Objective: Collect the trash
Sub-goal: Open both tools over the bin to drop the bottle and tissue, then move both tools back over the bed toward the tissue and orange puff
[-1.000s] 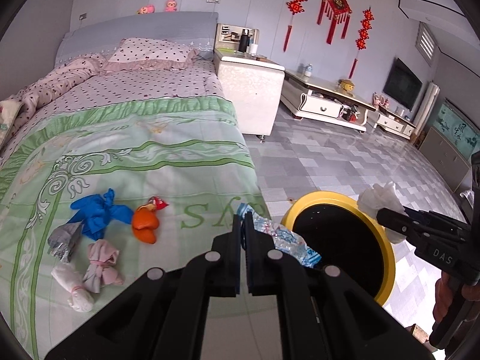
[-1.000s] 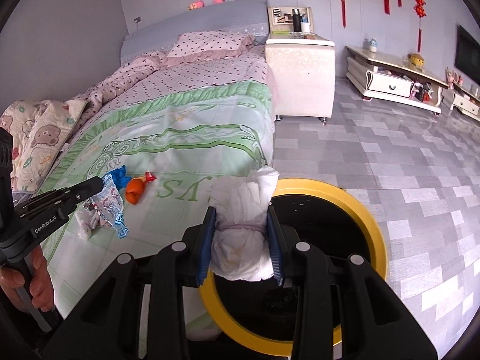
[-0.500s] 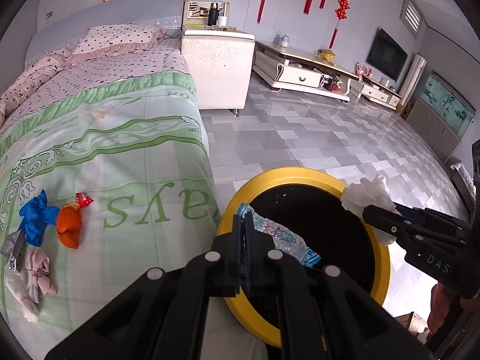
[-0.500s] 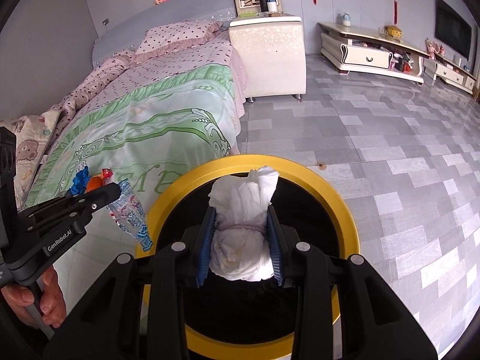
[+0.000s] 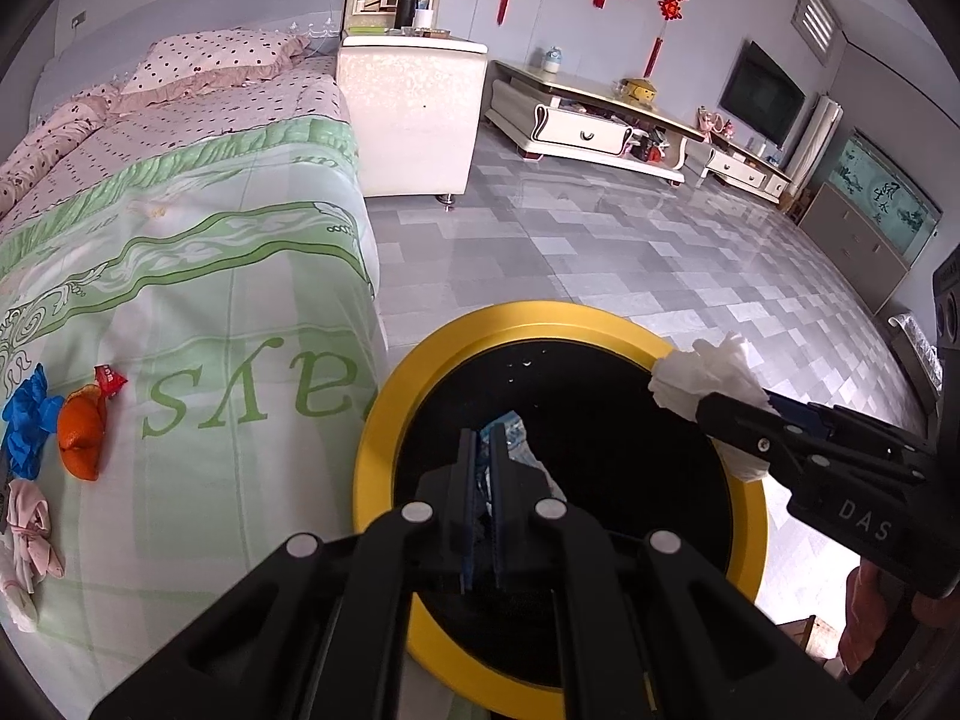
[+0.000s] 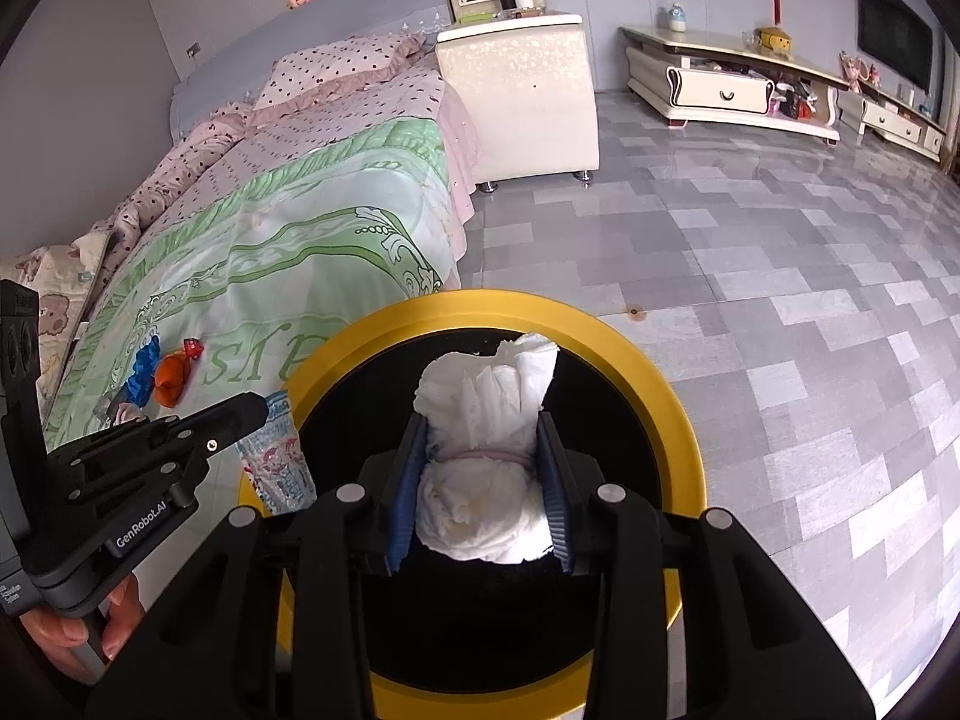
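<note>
A round bin with a yellow rim [image 5: 384,420] [image 6: 678,420] and black inside stands on the floor beside the bed. My left gripper [image 5: 483,441] is shut on a blue-white plastic wrapper [image 5: 519,441] [image 6: 279,468] and holds it over the bin's opening. My right gripper [image 6: 483,426] is shut on a white tied paper bundle [image 6: 486,420] [image 5: 705,381], also over the bin. More trash lies on the bed: a blue glove [image 5: 24,420], an orange peel [image 5: 81,438], a red wrapper [image 5: 108,378] and a pink bundle [image 5: 30,528].
The bed with a green-patterned cover [image 5: 210,300] is left of the bin. A white bedside cabinet [image 5: 414,114] stands behind it. A low TV cabinet [image 5: 588,126] runs along the far wall. Grey tiled floor [image 5: 630,252] lies to the right.
Both grippers have moved from above the bed edge to over the bin, carrying the wrapper and the white bundle. The wrapper now hangs lower inside the bin's rim.
</note>
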{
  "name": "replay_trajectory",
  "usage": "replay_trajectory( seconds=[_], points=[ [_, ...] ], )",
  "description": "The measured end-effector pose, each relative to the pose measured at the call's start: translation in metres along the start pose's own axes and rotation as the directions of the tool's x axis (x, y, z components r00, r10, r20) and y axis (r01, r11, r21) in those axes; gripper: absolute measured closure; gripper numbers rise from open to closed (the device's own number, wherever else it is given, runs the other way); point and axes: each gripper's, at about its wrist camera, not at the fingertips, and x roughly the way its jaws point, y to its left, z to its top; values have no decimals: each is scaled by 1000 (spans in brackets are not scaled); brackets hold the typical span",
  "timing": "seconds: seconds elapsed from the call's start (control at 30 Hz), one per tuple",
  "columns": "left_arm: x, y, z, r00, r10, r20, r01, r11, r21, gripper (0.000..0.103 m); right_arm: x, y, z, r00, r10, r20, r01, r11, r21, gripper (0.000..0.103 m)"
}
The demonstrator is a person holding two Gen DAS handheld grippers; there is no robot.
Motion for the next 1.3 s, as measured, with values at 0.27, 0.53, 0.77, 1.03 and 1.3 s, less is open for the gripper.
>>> replay_trajectory(
  seconds=[0.27,0.53,0.77,1.03,1.3],
  points=[
    [-7,8,0,1000,10,9,-10,999,-32,62,-9,-9,2,999,-30,14,29,999,39,56],
    [-32,37,-3,994,85,63,-78,992,-96,32,-29,-7,3,996,-69,59,66,996,51,44],
    [-61,81,-9,980,177,87,-162,974,-156,21,-47,21,7,992,-47,116,48,999,0,31],
    [-97,132,-22,955,275,110,-245,942,-229,18,-58,74,11,984,-4,178,19,996,-82,18],
    [-128,189,-42,925,366,102,-319,894,-315,15,-49,145,19,976,104,192,-69,981,-182,14]
  ],
)
